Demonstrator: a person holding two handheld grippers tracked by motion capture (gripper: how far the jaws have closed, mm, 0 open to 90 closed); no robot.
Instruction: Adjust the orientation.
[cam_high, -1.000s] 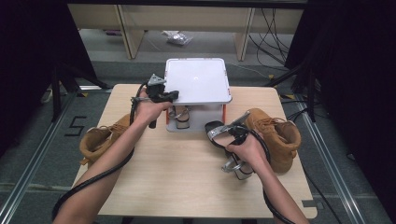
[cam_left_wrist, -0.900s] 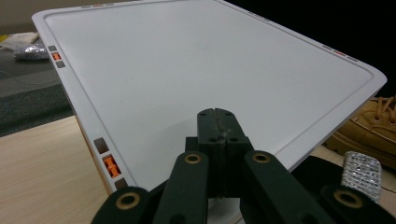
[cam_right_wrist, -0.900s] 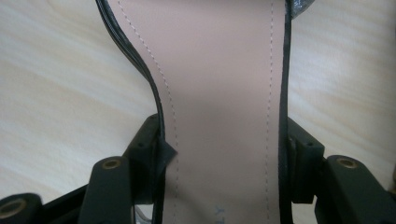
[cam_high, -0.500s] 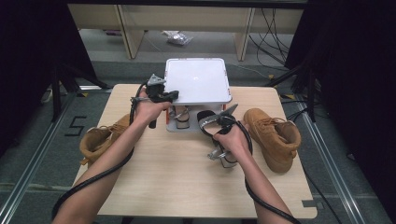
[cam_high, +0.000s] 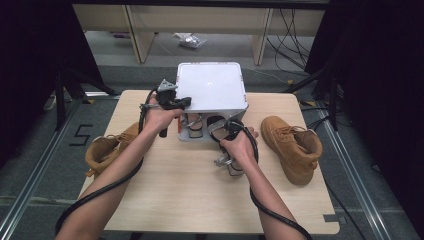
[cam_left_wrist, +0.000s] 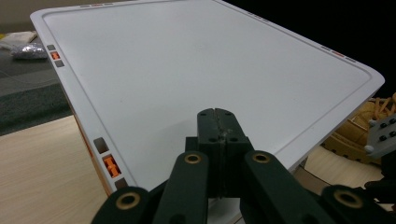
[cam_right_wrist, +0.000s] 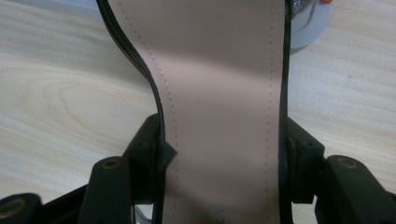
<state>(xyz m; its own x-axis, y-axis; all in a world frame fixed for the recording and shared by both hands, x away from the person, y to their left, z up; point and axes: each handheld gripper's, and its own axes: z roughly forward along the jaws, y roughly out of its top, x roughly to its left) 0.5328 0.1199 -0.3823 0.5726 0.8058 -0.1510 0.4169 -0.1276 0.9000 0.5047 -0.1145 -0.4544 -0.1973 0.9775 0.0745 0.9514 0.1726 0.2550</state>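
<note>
Black-edged shoe (cam_right_wrist: 219, 93) gripped across its width, beige stitched insole facing the right gripper view and running away from the jaws toward the grey base of the white box.

From the left in the high view: tan boot (cam_high: 107, 150) on its side at the wooden table's (cam_high: 180, 200) left edge; left gripper (cam_high: 175, 101) at the left front corner of the white box (cam_high: 212, 90); two shoes, dim, in the shadow under that box; right gripper (cam_high: 225, 131) just in front of the box, near its right half; second tan boot (cam_high: 292, 147) lying well apart to the right.

Seen close in the left gripper view, too small to tell from above: left gripper (cam_left_wrist: 217, 126) fully closed, pads pressed together with nothing between them, tips over the near edge of the box's flat white top (cam_left_wrist: 187, 70); contact with it impossible to judge. Orange latches along the rim, second boot (cam_left_wrist: 369, 126) past the corner.

Seen in the right gripper view: right gripper (cam_right_wrist: 224, 144) spread wide, one pad on each black edge of the shoe, bare table on both sides.
</note>
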